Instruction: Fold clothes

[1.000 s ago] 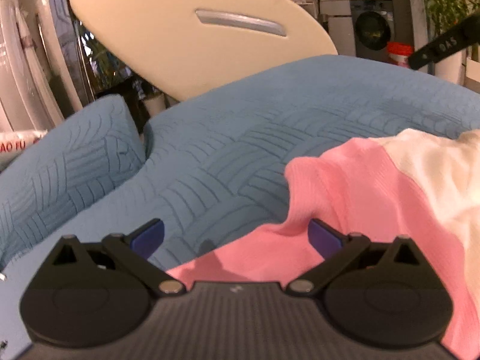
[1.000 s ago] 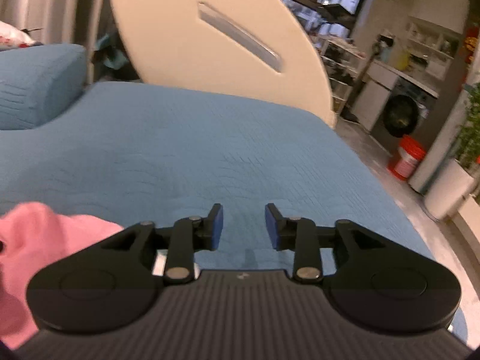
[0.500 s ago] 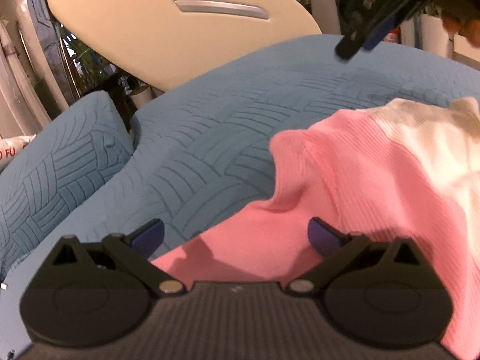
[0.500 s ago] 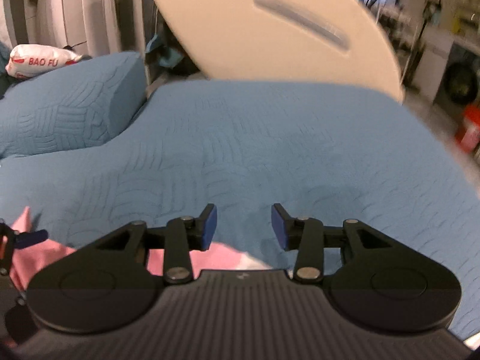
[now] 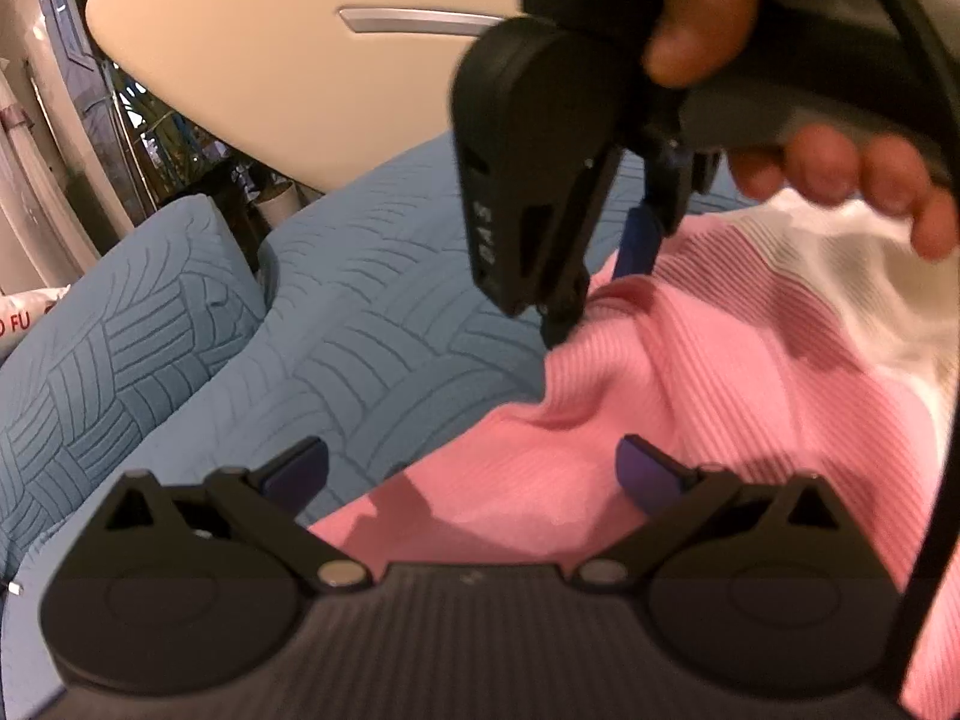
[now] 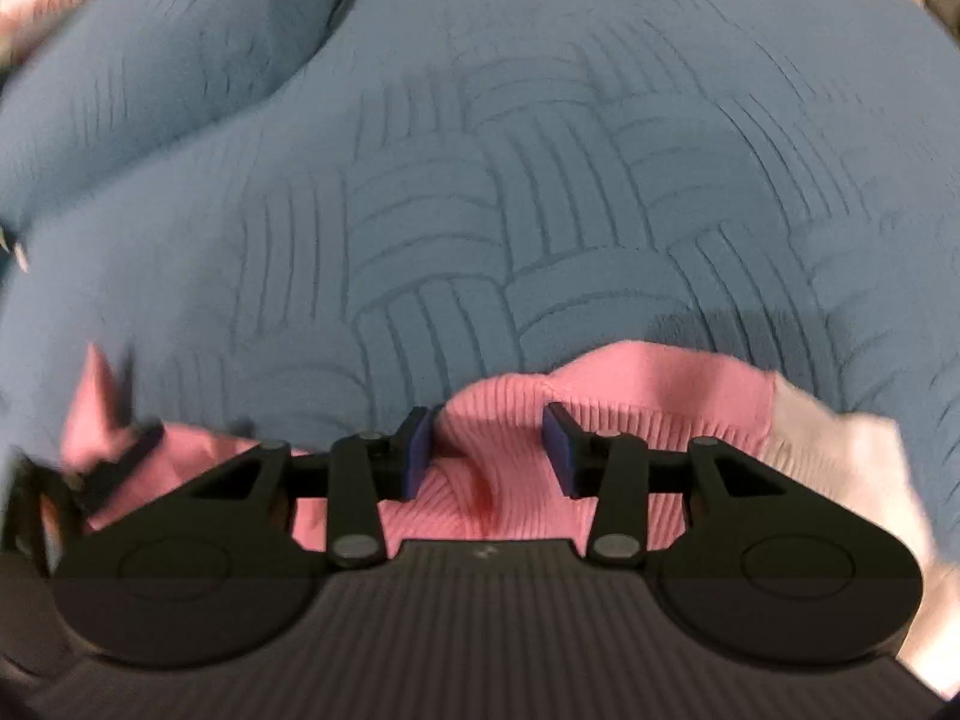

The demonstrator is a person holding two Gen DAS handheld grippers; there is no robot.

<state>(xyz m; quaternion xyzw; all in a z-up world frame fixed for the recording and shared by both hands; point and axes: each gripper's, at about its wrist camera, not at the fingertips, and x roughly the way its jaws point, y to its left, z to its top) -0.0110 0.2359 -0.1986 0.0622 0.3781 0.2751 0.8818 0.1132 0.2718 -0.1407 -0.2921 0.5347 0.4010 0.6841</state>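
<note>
I'm at the grasping step: my right tool [image 6: 486, 447] stands spread astride a raised ridge of the pink-and-white ribbed knit garment [image 5: 690, 408] on the blue quilted bed [image 6: 480, 180], at twelve o'clock from my left tool [image 5: 471, 471] (spread, empty). Next I'd judge: pinch, then lift.

Blue quilted bed cover [image 5: 384, 324], matching pillow [image 5: 120, 324] at left, cream oval headboard [image 5: 288, 60] behind.

A pink ribbed garment [image 5: 690, 420] is spread on a blue quilted bed [image 5: 372, 324]. The left gripper [image 5: 471, 471] is held with jaws wide apart over its edge. The right gripper [image 5: 594, 294], gripped by a hand [image 5: 780, 90], is pointed down at a raised fold.
</note>
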